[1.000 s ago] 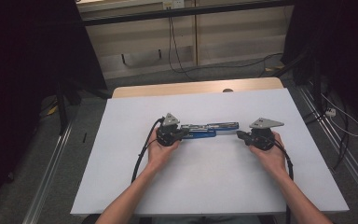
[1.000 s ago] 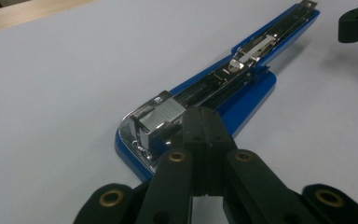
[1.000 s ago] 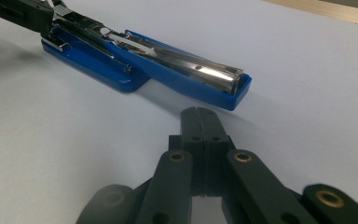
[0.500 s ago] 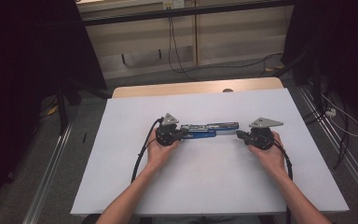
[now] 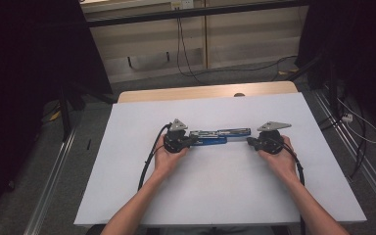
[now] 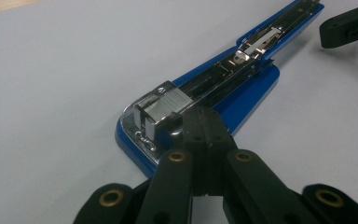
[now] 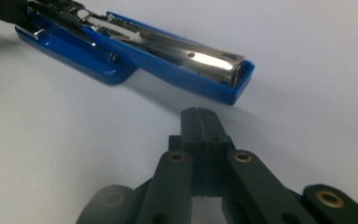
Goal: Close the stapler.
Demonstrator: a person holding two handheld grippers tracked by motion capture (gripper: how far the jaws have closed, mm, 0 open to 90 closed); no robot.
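My left gripper point(image 6: 204, 122) has its jaws pressed together on nothing, tip resting on the near end of the opened-flat blue stapler point(image 5: 210, 136) mid-table. My right gripper point(image 7: 203, 122), jaws also closed and empty, sits just short of the far end. I'd guess the trick is pinning that base firmly and keeping the right tip clear of the open staple channel point(image 6: 223, 74).

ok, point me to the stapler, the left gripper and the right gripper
stapler point(image 6: 242, 88), left gripper view, on the open metal staple channel.
left gripper point(image 6: 204, 122), left gripper view, at the closed jaw tips by the stapler's end.
right gripper point(image 7: 199, 122), right gripper view, at the closed jaw tips, short of the stapler.
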